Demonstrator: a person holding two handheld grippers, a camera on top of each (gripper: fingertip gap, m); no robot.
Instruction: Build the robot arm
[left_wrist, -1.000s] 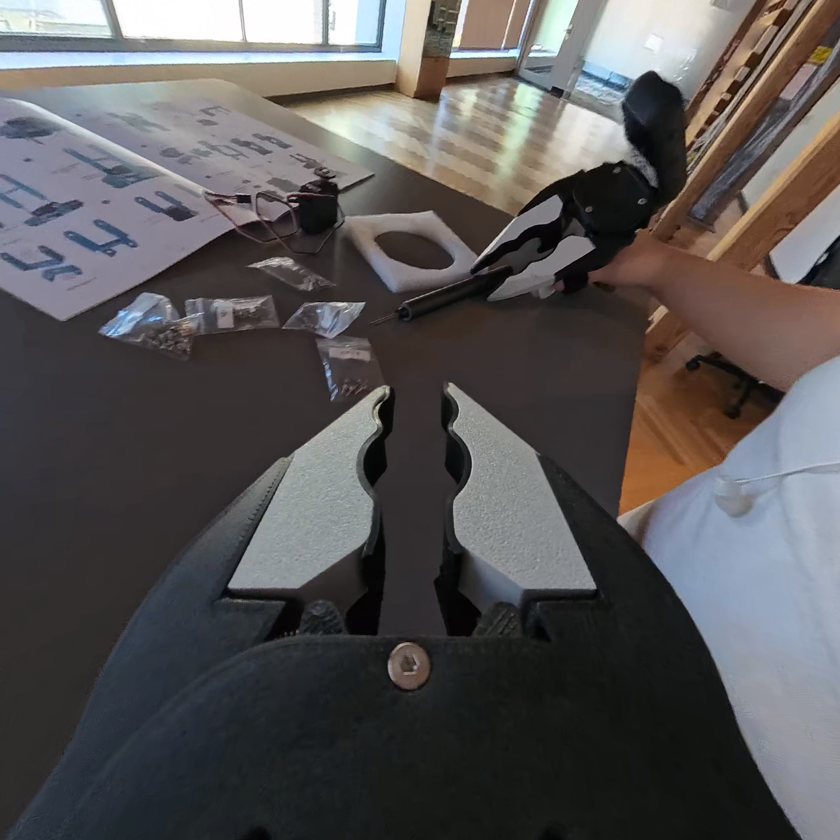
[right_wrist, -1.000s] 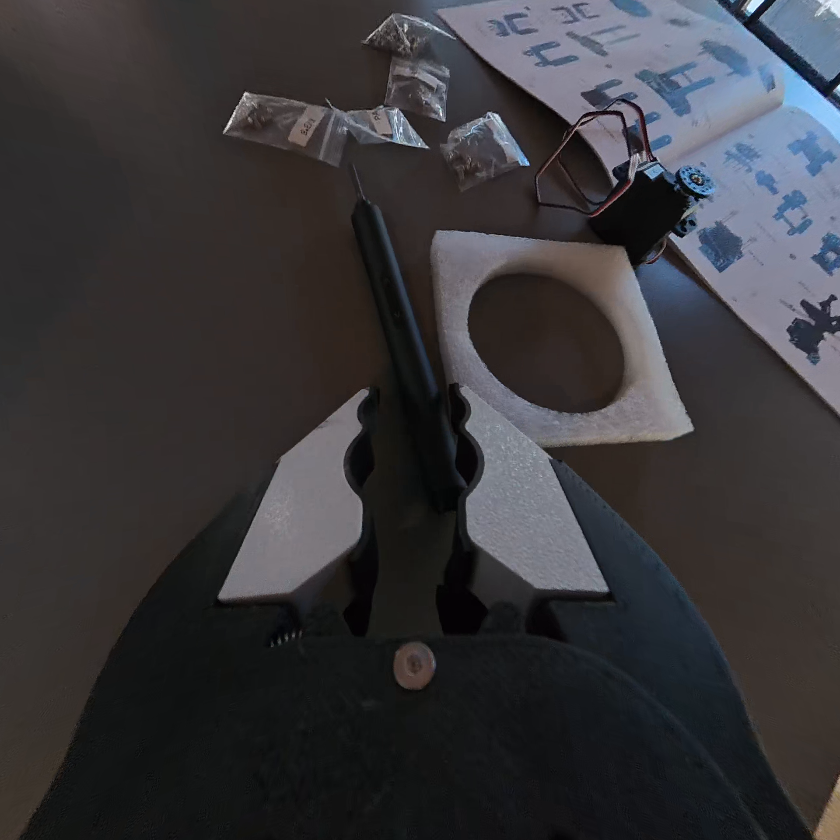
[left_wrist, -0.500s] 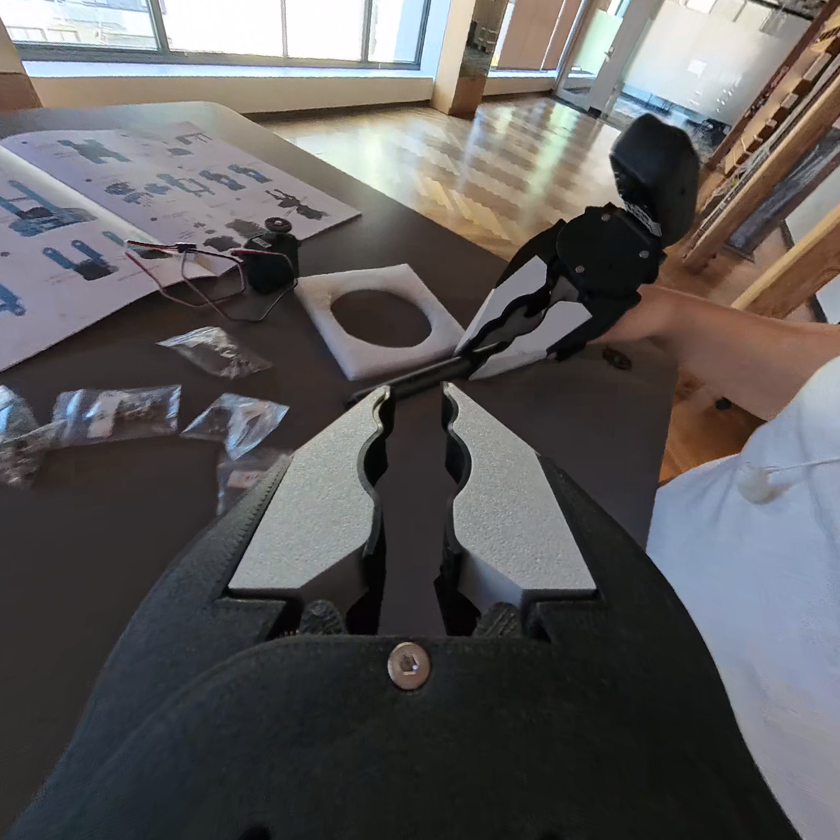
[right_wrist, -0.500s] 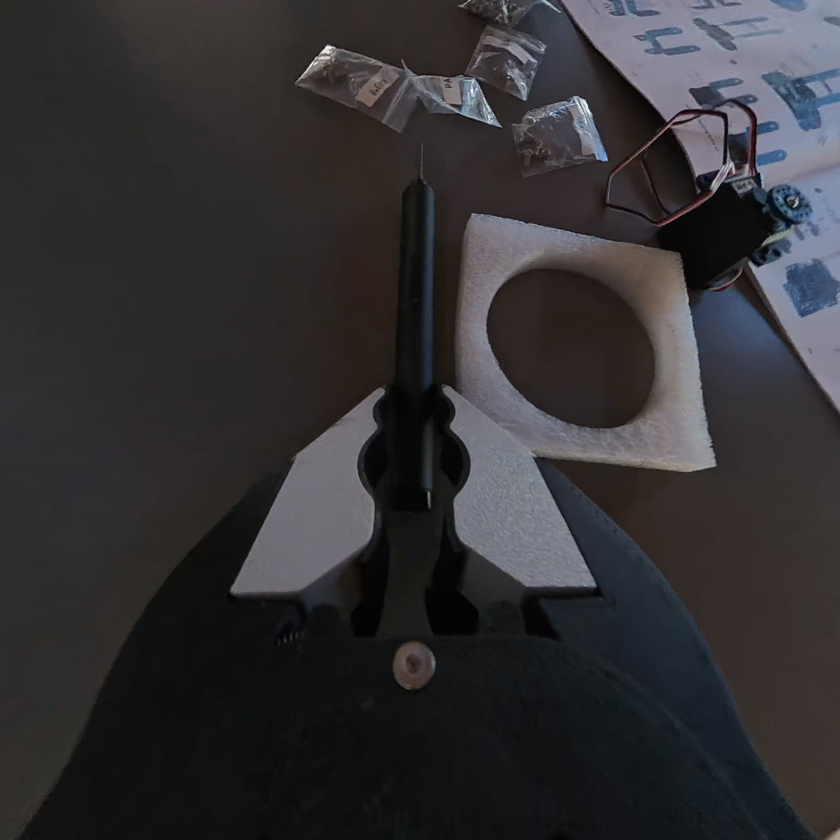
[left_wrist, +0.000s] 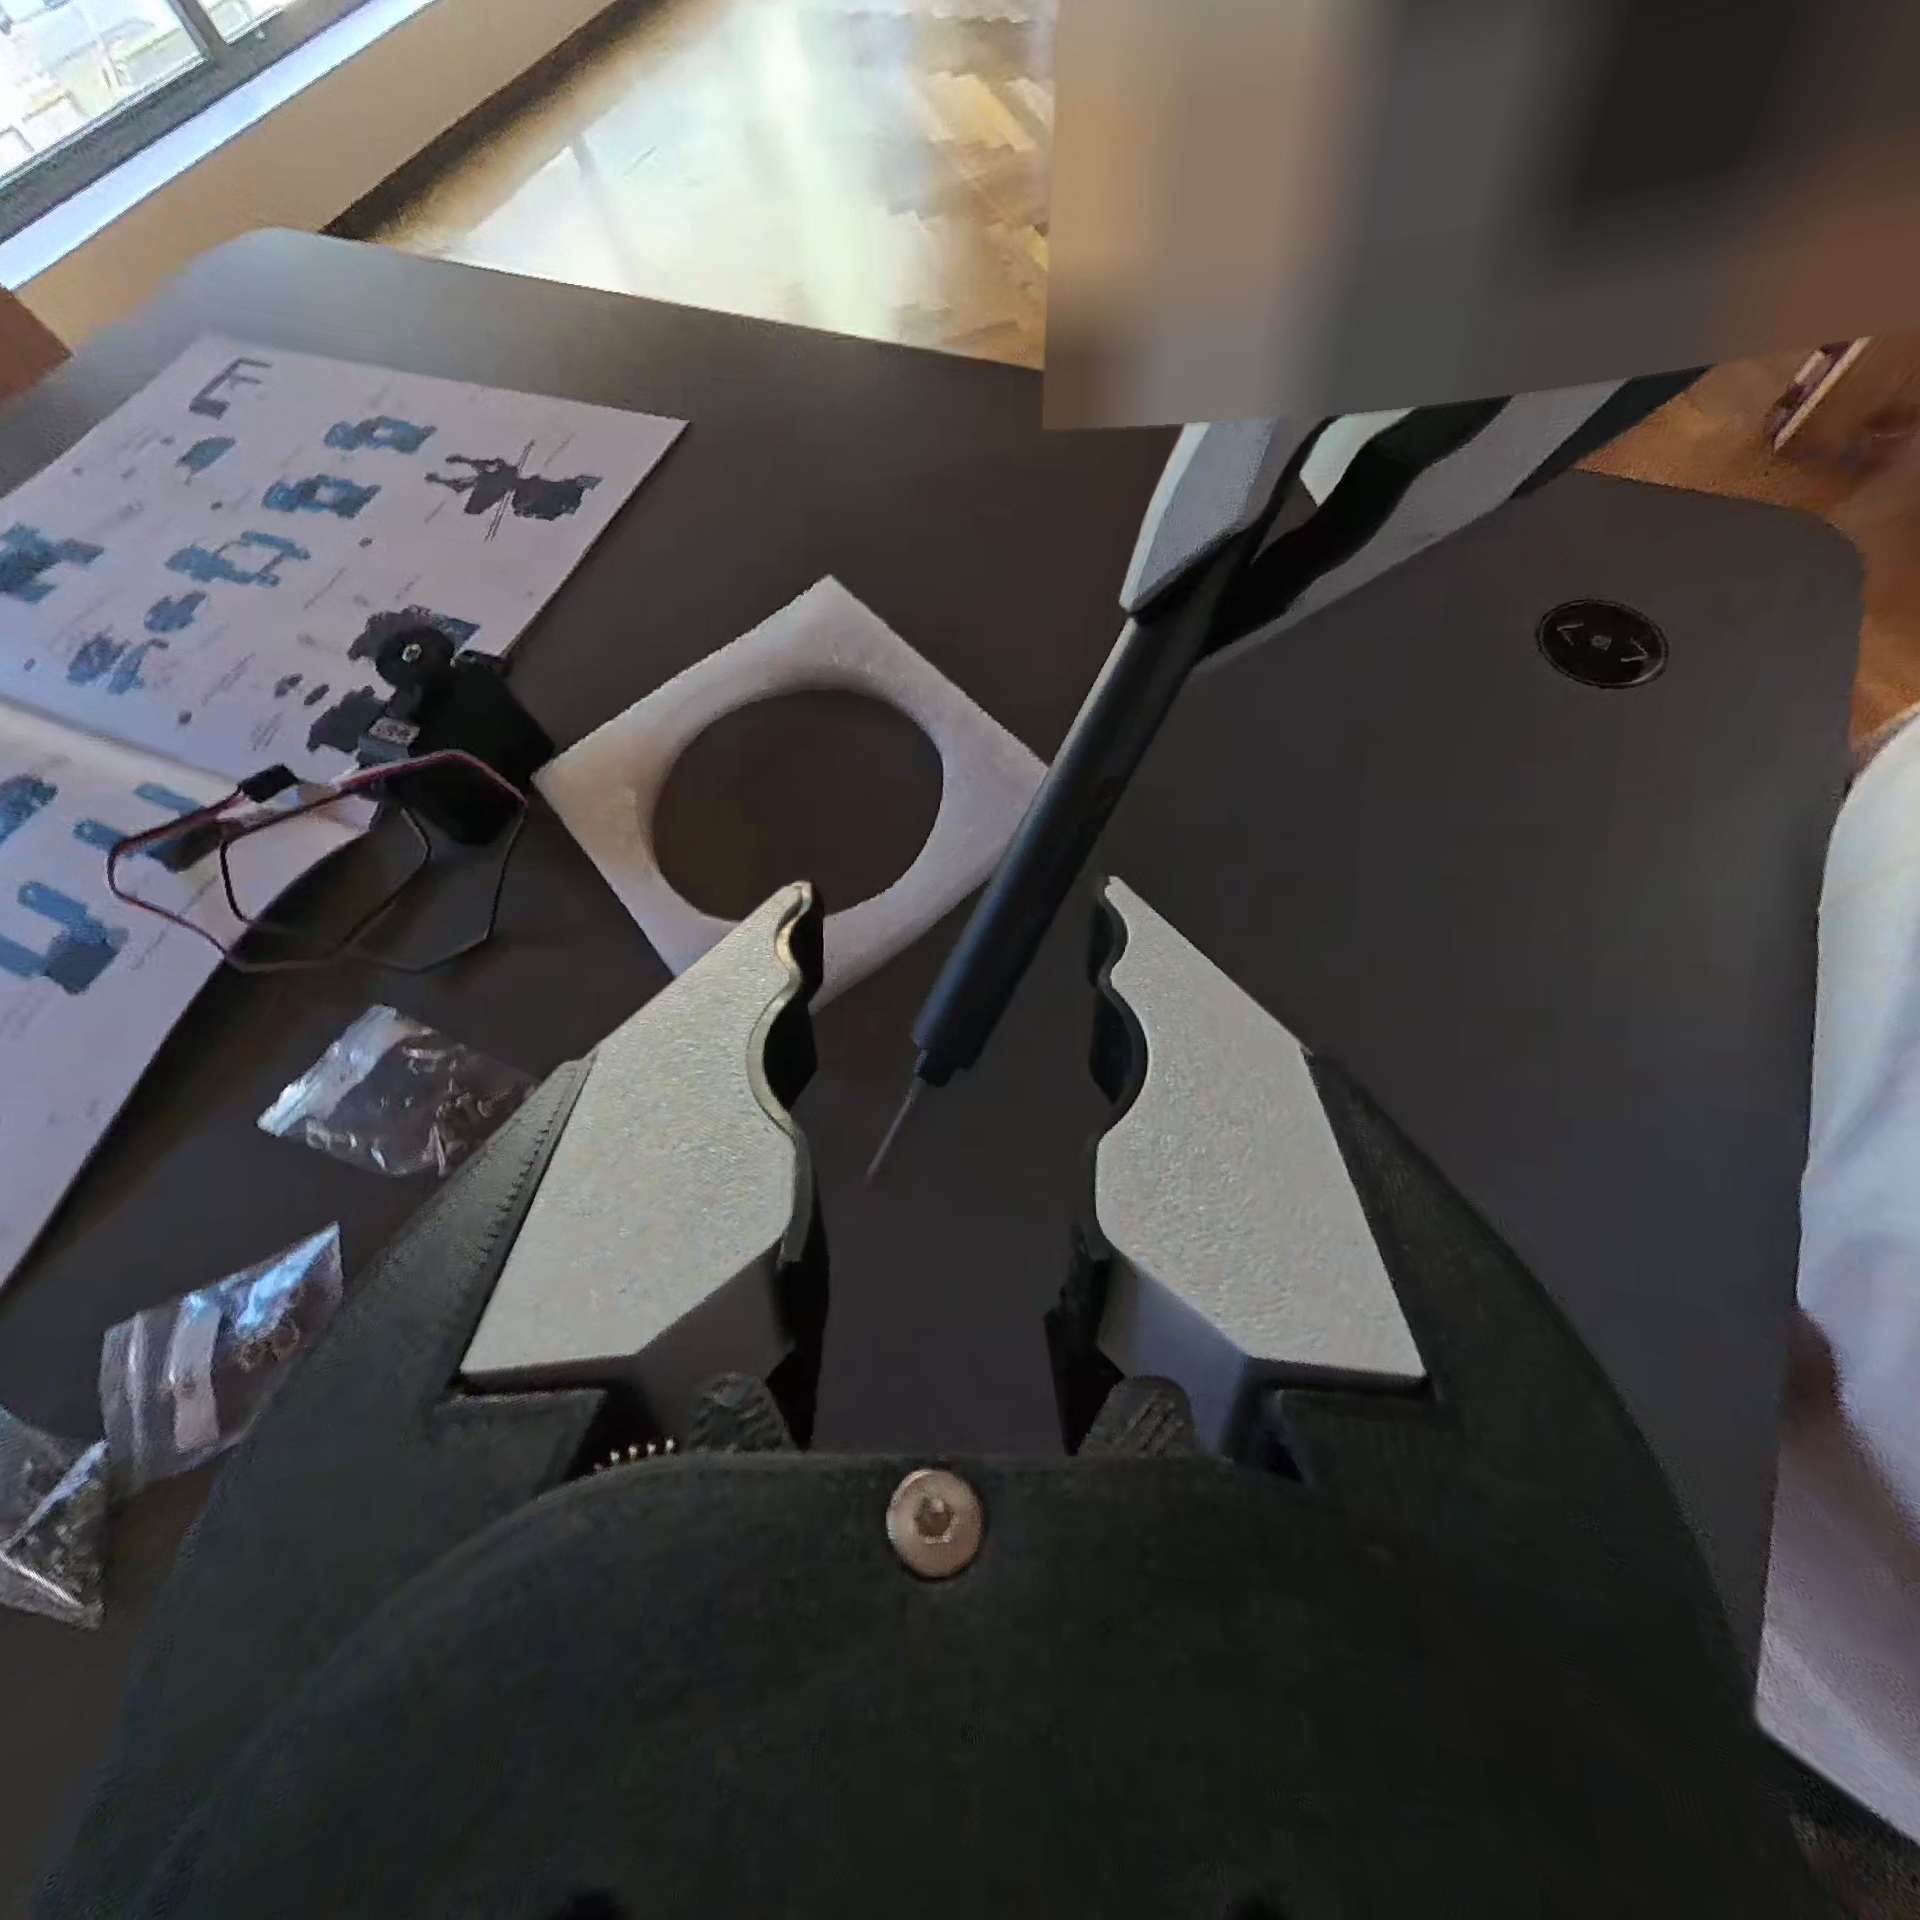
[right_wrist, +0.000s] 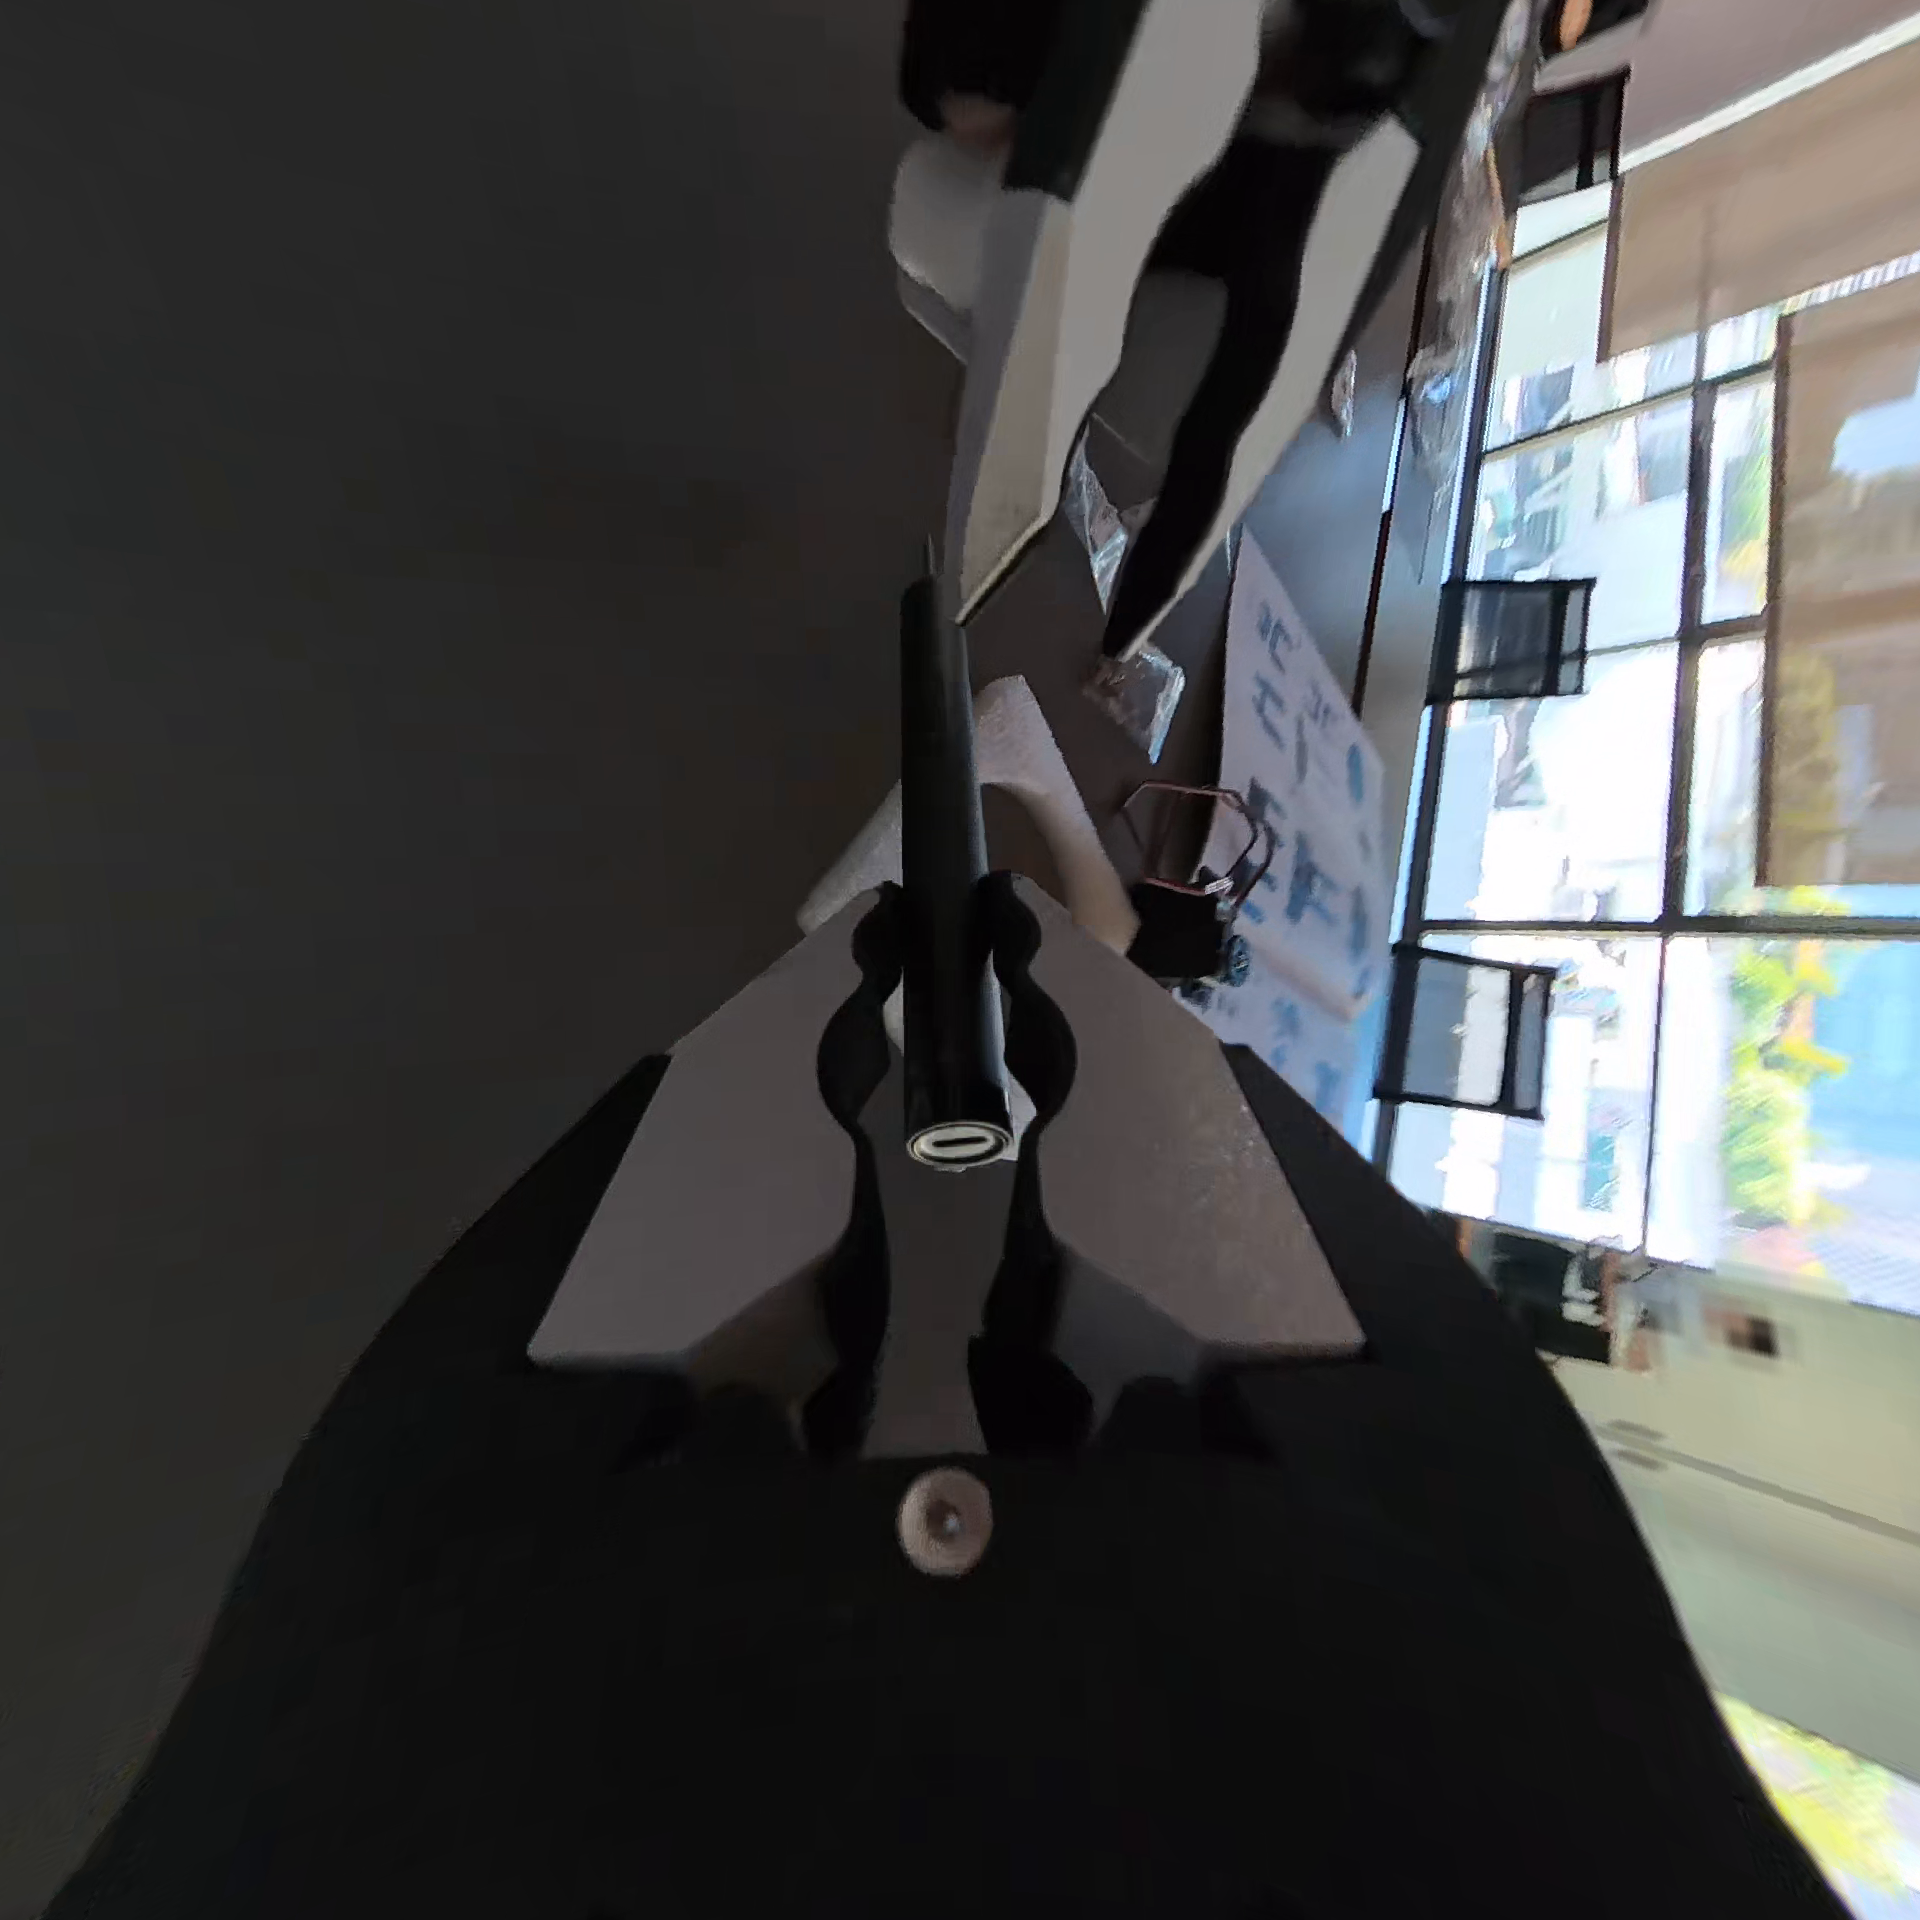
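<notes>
the right gripper (right_wrist: 940, 914) has its jaws clamped on the rear of a slim black screwdriver (left_wrist: 1049, 852), lifted off the dark worktop (left_wrist: 1455, 935). its long axis runs from 1 o'clock down to 7 o'clock in the left wrist view, with the fine tip pointing into the gap of the left gripper (left_wrist: 956, 904), whose jaws stand apart and empty. a white foam square (left_wrist: 977, 769) lies at 11 o'clock.

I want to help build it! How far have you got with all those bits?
Done: the black screwdriver is up off the table. In hand: the right gripper is shut on it, its tip pointing into the open, empty left gripper. Left: the servo motor, white foam square and bags of small parts lie on the table, touched by neither gripper.
</notes>
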